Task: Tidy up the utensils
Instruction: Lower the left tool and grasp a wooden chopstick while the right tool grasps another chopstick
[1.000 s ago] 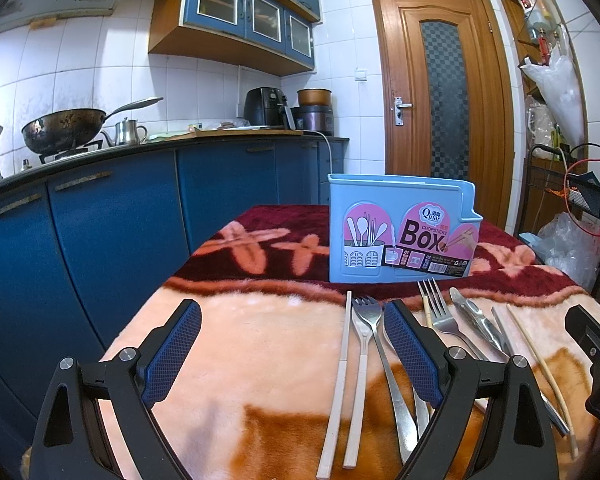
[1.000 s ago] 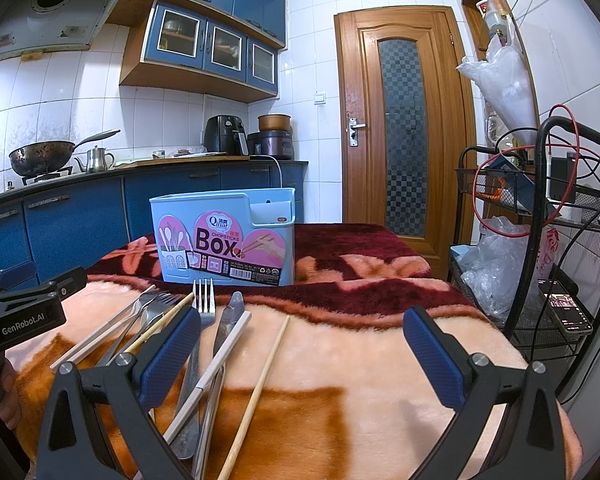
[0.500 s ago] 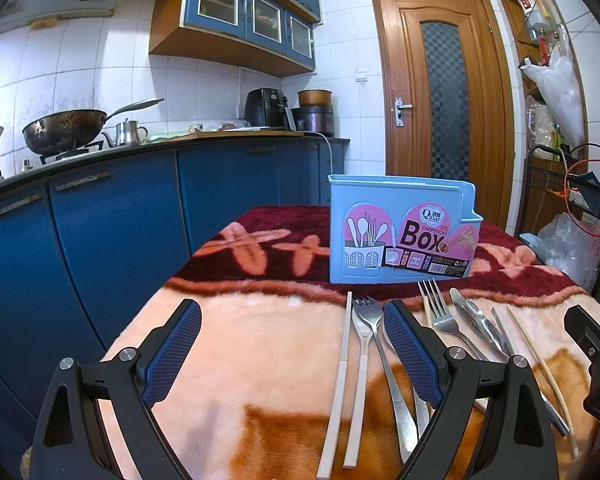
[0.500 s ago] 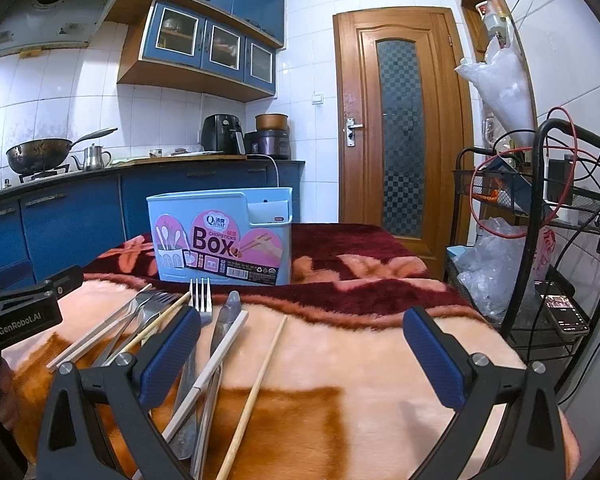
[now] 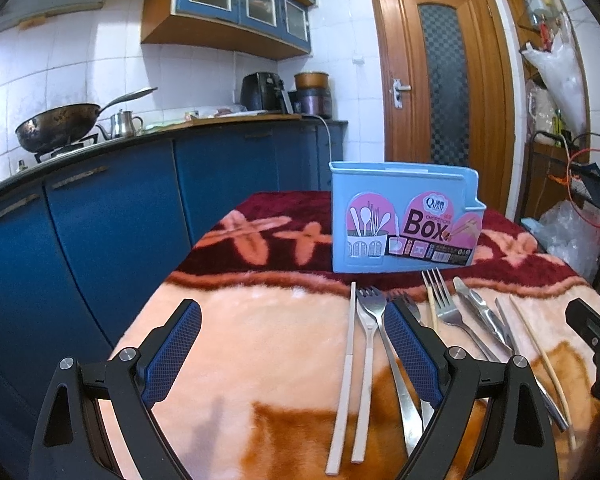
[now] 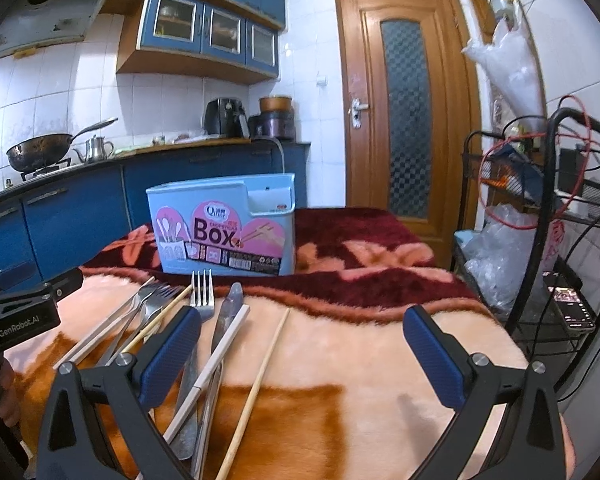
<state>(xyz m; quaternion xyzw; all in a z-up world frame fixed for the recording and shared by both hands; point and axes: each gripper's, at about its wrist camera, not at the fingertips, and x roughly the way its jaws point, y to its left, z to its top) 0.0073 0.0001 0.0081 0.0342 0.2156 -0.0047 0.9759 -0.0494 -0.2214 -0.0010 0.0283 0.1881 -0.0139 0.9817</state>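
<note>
A light blue utensil box (image 5: 404,220) stands upright on the blanket-covered table (image 5: 240,320); it also shows in the right wrist view (image 6: 224,228). In front of it lie forks (image 5: 370,320), a knife (image 5: 480,312), white chopsticks (image 5: 346,368) and wooden chopsticks (image 5: 540,352). The right wrist view shows a fork (image 6: 202,296), a knife (image 6: 228,312) and a wooden chopstick (image 6: 260,380). My left gripper (image 5: 292,352) is open and empty, left of the utensils. My right gripper (image 6: 300,356) is open and empty, right of them.
Blue kitchen cabinets (image 5: 100,220) run along the left with a wok (image 5: 56,124) on the stove. A wooden door (image 5: 440,92) is behind the table. A black wire rack (image 6: 560,220) with bags and cables stands at the right.
The right gripper's view has lowered and drifted slightly, so the box sits a little further left. The left gripper has not visibly moved.
</note>
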